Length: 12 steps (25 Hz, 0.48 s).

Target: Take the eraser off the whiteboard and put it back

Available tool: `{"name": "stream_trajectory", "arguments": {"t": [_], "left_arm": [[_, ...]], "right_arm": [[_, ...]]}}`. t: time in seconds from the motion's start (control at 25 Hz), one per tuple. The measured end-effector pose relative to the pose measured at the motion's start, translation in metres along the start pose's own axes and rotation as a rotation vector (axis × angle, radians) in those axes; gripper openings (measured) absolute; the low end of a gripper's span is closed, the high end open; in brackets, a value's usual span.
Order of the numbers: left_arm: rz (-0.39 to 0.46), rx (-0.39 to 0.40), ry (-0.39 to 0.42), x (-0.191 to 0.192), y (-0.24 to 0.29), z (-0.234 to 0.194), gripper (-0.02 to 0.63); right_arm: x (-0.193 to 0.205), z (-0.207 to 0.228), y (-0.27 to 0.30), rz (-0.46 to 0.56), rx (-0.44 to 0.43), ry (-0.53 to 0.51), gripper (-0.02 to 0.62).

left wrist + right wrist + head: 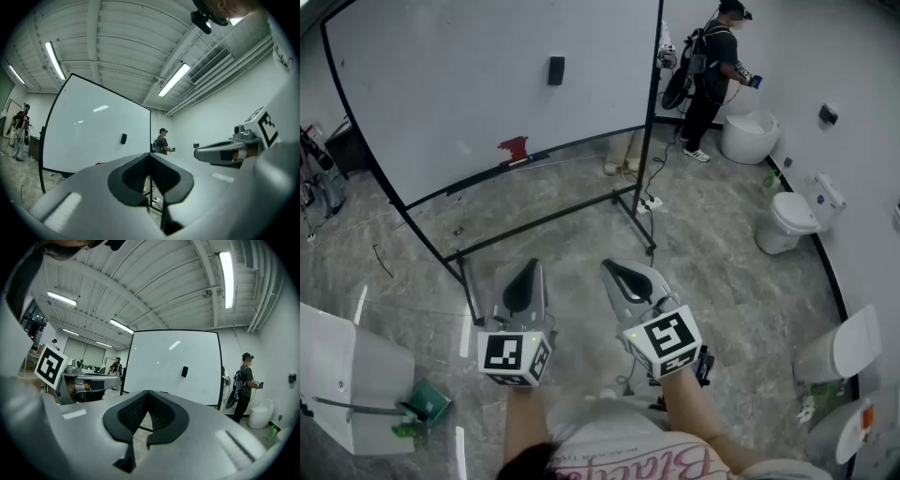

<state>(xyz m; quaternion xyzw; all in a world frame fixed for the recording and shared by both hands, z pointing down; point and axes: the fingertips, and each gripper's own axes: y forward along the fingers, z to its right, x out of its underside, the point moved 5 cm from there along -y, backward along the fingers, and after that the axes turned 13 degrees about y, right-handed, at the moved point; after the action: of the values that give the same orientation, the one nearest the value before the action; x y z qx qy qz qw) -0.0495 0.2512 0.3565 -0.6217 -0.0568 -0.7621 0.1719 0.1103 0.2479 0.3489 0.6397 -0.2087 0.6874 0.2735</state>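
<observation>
In the head view the black eraser (556, 70) sticks high on the whiteboard (441, 94), right of its middle. The left gripper (528, 269) and right gripper (616, 271) hang side by side before the whiteboard's foot, well apart from the eraser. The left gripper view shows its jaws closed together, empty. The right gripper view shows the same, with the eraser on the whiteboard ahead.

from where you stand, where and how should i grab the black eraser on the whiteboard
The eraser sits flat and upright on the whiteboard, so only its narrow edges stand out. Probably pinch its two long upright sides, coming straight at the board's face. The right gripper is shut and must open first.
</observation>
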Motion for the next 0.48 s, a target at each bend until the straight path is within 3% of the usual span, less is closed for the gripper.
{"name": "stream_trajectory", "arguments": {"t": [0.48], "left_arm": [[0.017,0.001,0.017,-0.001,0.003,-0.003,-0.002]], "right_arm": [[0.006,0.014,0.0,-0.01,0.008,0.006,0.0]]}}
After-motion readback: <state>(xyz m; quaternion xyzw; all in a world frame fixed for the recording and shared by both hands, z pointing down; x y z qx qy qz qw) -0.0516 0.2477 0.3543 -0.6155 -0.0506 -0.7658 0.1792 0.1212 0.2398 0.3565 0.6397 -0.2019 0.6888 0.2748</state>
